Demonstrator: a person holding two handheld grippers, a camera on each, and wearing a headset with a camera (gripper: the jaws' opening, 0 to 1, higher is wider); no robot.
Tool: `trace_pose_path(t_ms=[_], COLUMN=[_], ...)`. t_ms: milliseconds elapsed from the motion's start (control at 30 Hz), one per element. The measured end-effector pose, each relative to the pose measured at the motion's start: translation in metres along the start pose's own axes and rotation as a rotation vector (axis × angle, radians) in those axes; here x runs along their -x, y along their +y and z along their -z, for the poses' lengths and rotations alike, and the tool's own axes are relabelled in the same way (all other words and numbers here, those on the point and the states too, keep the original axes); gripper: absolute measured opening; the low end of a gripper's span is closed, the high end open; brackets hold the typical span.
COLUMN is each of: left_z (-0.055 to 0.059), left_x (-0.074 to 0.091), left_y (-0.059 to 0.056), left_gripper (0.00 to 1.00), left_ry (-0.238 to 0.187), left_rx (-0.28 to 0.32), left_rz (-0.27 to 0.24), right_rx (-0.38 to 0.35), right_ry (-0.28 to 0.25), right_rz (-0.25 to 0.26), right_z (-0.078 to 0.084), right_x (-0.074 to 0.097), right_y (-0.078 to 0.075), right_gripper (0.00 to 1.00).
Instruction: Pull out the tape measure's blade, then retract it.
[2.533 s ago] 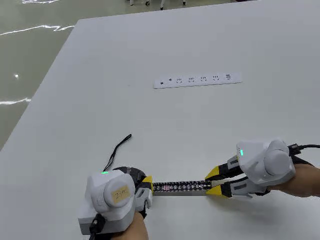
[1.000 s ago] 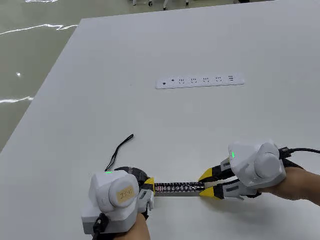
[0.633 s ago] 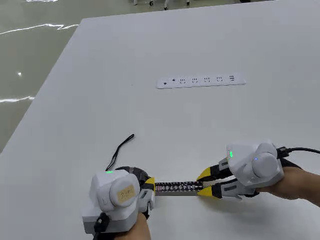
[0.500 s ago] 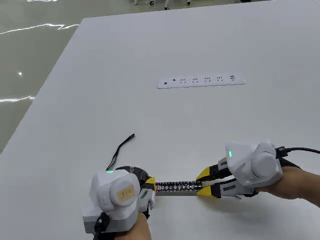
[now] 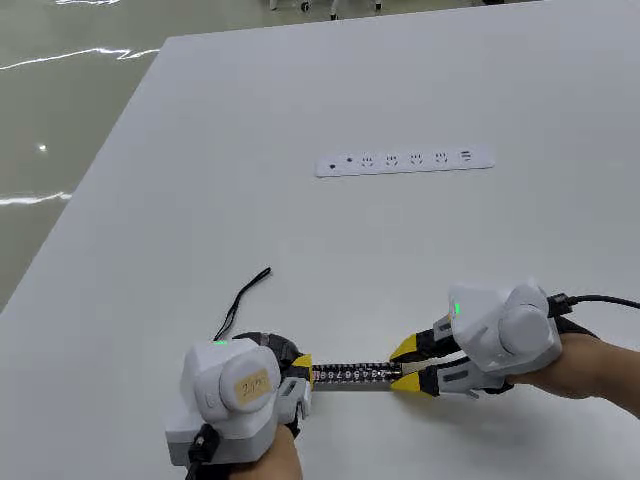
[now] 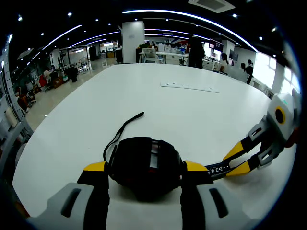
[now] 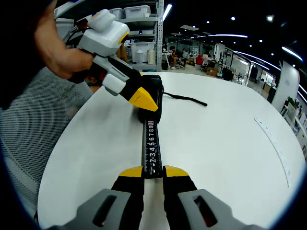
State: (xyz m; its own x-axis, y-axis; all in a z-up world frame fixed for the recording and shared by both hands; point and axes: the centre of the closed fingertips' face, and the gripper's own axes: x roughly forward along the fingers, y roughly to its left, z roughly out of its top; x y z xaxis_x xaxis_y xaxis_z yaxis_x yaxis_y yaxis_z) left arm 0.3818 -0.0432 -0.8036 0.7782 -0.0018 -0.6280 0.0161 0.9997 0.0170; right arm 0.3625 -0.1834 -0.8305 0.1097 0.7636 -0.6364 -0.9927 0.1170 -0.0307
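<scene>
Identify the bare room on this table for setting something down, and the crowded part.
Free: the table between power strip and strap, and beyond the strip. Crowded: the near edge, where the left gripper clamps the tape measure and the right gripper its blade.

Light: bright, from long ceiling lamps [image 6: 192, 17] above.
Glare: white streaks on the shiny floor [image 5: 50, 110], far left.
Shadows: soft and faint on the table [image 5: 300, 250].
Edges: straight lines curve in both gripper views.
Focus: sharp.
</scene>
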Motion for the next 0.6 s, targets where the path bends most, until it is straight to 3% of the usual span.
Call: trace_pose_path(t_ms=[600], left_z=[0.0007], left_x=[0.0000], left_y=[0.0001], left_gripper=[0.55], left_ry=[0.006], left_rx=[-0.003], left_rz=[0.008], right_rx=[0.003], right_ry=[-0.003], right_rz=[-0.006], right_z=[-0.0035], right_x=[-0.0063], right_y=[0.0025], right_gripper=[0.14])
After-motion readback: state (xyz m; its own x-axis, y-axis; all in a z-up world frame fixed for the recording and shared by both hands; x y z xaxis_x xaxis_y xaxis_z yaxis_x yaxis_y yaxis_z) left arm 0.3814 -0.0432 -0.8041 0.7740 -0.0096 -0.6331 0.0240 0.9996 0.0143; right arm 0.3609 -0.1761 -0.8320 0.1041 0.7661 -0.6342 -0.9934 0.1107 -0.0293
